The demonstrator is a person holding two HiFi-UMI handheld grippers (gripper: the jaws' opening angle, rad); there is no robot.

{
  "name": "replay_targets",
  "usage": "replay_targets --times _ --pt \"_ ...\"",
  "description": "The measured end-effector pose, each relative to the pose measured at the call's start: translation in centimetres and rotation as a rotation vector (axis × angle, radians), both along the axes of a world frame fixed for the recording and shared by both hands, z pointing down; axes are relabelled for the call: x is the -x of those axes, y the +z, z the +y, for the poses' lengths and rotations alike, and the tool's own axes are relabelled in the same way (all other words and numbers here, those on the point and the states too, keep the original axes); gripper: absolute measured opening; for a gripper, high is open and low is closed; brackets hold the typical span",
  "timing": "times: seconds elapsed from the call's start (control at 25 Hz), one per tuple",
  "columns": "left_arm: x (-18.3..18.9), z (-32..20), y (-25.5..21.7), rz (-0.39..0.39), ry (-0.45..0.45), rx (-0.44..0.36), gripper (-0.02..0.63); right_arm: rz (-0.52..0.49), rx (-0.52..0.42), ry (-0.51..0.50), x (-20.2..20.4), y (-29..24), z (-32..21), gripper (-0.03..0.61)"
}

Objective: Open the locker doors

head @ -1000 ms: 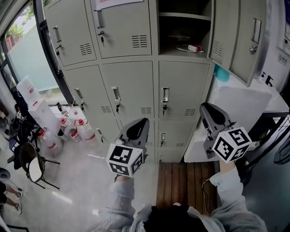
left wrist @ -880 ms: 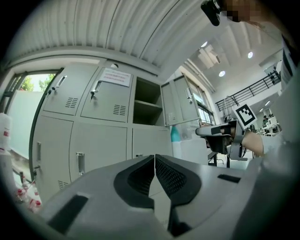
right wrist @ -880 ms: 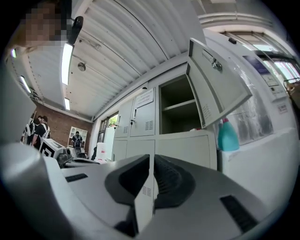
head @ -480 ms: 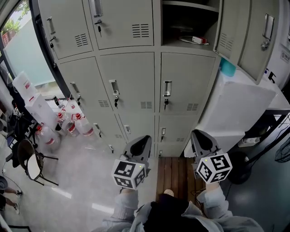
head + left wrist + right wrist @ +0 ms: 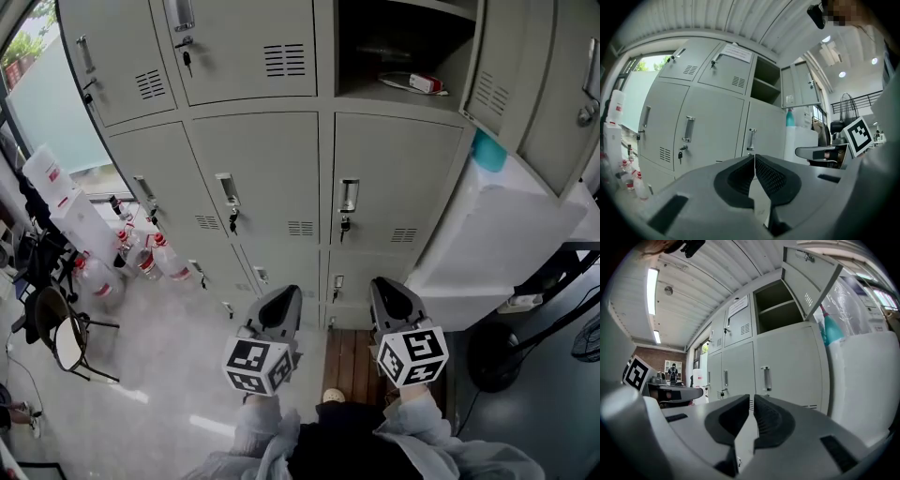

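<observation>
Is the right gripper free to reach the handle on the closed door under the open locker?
Probably yes: nothing stands between the right gripper and that handle above it; the white unit sits off to the side. Its empty, shut jaws would have to open first.

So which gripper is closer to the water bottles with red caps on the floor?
Left. The left gripper hangs to the right of the water bottles in the head view; the right gripper is even farther right, past the left one.

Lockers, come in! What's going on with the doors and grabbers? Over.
Left gripper, right gripper shut, empty, short of lockers. Top-right door open; other doors closed. Nothing blocking.
</observation>
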State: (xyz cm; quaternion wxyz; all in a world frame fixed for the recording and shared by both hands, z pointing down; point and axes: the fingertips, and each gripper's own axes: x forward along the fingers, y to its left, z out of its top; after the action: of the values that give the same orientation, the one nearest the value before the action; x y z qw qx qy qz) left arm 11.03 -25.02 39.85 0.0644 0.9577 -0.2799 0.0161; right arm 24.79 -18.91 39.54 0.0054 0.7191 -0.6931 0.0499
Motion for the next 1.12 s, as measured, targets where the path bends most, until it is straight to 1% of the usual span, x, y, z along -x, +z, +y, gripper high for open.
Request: replay_targets --times 0.16,0.28,0.52,0.72,1.04,1.12 --pt "-1.2 -2.8 0.7 0.017 -0.018 0.022 0.012 0.019 0.009 -0.023 -0.7 0.4 -3.2 0.029" --pt "-2.2 -4.8 1.2 0.011 -0.028 0.019 0.012 0.0 0.017 -0.029 -1.7 1.2 -5.5 0.029" --pt "-4.1 -9.0 1.9 0.003 -0.047 0.007 0.012 0.002 -0.005 -0.021 -3.6 1.6 -9.9 0.029" --pt "-5.0 -12.5 1.9 0.013 -0.068 0.002 0.011 0.013 -0.026 -0.033 -4.3 0.9 -13.7 0.031" --pt "-6.1 -16.7 1.1 0.002 -0.101 -0.018 0.011 0.007 -0.069 -0.066 -4.1 -0.9 -18.3 0.134" --pt "-6.3 -17.4 0.9 -0.006 -0.104 -0.027 0.011 0.005 -0.071 -0.061 -4.1 -1.0 -19.1 0.141"
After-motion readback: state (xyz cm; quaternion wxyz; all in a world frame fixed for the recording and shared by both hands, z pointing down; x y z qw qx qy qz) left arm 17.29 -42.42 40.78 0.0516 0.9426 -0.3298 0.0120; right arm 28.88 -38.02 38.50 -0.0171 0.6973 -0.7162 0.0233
